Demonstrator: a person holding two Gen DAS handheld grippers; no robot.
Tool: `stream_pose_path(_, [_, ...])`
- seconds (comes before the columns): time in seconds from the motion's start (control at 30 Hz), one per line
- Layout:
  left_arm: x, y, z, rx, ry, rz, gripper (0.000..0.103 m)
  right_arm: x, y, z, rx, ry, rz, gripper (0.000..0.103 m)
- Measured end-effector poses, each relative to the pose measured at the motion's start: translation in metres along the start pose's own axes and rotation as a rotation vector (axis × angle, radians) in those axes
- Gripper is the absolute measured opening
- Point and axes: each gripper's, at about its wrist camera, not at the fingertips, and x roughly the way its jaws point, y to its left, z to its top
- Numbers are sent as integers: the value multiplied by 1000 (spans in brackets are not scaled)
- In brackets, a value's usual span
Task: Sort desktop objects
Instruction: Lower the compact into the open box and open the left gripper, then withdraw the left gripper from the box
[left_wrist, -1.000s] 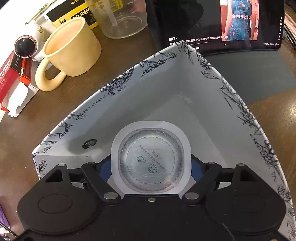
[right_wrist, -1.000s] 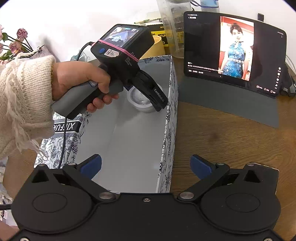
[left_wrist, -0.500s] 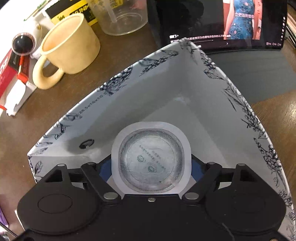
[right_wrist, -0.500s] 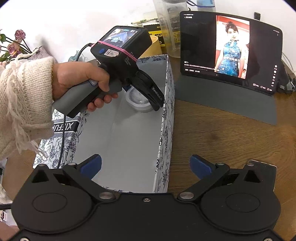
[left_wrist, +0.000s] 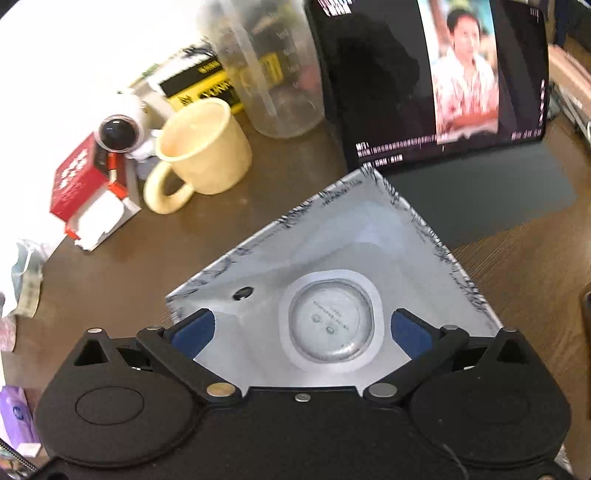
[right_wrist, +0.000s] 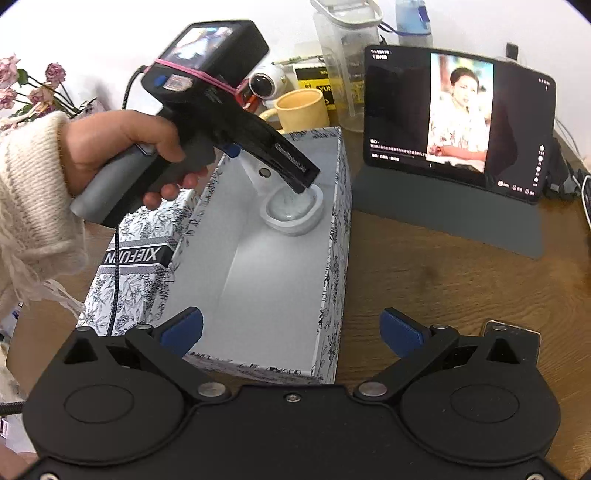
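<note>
A sealed round clear-plastic cup (left_wrist: 330, 325) sits in the far corner of the white floral-print cardboard box (right_wrist: 334, 258) on the wooden tabletop (right_wrist: 443, 280), released between the left hand-held gripper (left_wrist: 301, 328)'s spread jaws; right hand-held gripper (right_wrist: 291, 326) wide open, empty; next, likely withdrawing for another item

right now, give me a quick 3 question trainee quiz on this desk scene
1. True or false: the left gripper is clamped on the sealed cup.
2. Where is the sealed cup? A) on the tablet B) inside the patterned box C) in the yellow mug
3. Fill in: the right gripper is ____ and holds nothing.

Key: 1 false, its jaws stand apart on either side of the cup; 2 B; 3 open.
</note>
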Motion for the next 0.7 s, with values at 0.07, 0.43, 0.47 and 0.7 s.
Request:
stream_pose_path(0.07, [-10,4,-3,-20,-18,1,103,-6,3,-2,-13,-8,4,103])
stream_pose_path(0.43, [-86,9,-48,-86,-124,5,103,-37,20,-19,-94,-35,30,103])
stream_pose_path(0.47, [-92,9,-53,-92,-136,8,103,-40,22,-21,-103,-35,32,103])
stream_pose_path(0.7, [-125,7,-95,-133,-166,14,103,-51,33,-32,-165,-33,56,103])
